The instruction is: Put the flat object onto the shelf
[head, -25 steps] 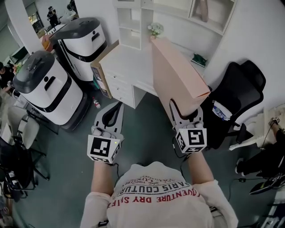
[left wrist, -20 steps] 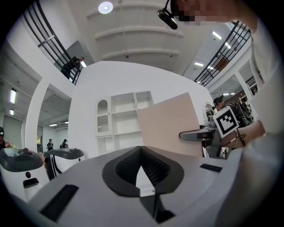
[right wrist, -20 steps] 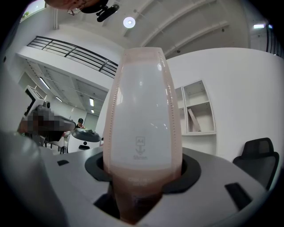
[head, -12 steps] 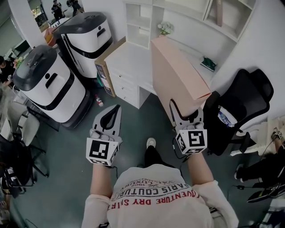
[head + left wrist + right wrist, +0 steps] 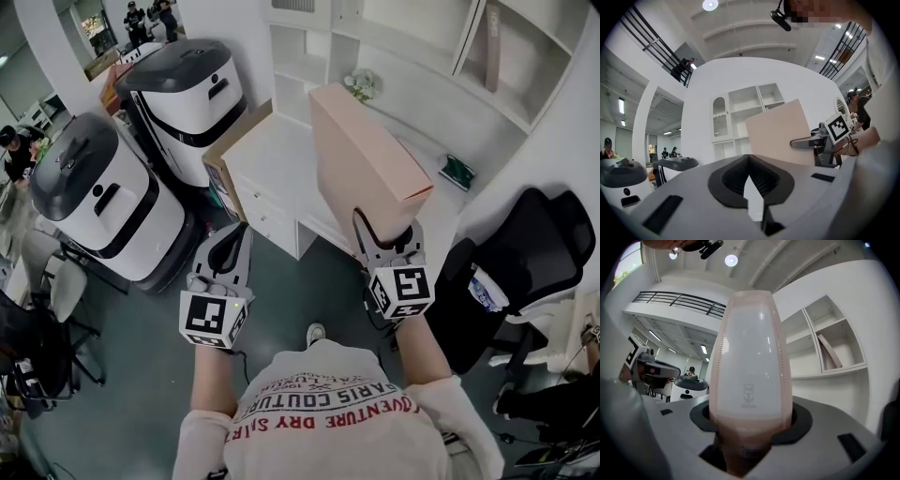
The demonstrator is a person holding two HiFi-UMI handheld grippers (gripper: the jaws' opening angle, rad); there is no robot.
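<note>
The flat object is a large pink box point(image 5: 366, 164), standing on edge in front of me over the white desk point(image 5: 272, 150). My right gripper point(image 5: 385, 232) is shut on its near lower end; in the right gripper view the box point(image 5: 750, 371) fills the space between the jaws. My left gripper point(image 5: 240, 232) hangs to the left of the box, shut and holding nothing, its tips together point(image 5: 751, 177). The left gripper view shows the box point(image 5: 780, 133) at the right. The white shelf unit point(image 5: 450, 56) rises behind the desk, its compartments point(image 5: 825, 348) to the right of the box.
Two big white-and-black machines point(image 5: 94, 192) point(image 5: 183, 89) stand at the left. A brown board point(image 5: 230, 155) leans on the desk's left side. A black office chair point(image 5: 534, 244) is at the right. A green item point(image 5: 457, 171) and a small plant point(image 5: 359, 84) sit on the desk. Another pink flat piece point(image 5: 492, 47) leans in a shelf compartment.
Both grippers and the pink box have moved forward toward the desk and shelf, which now appear nearer. The right gripper's hold on the box is unchanged.
</note>
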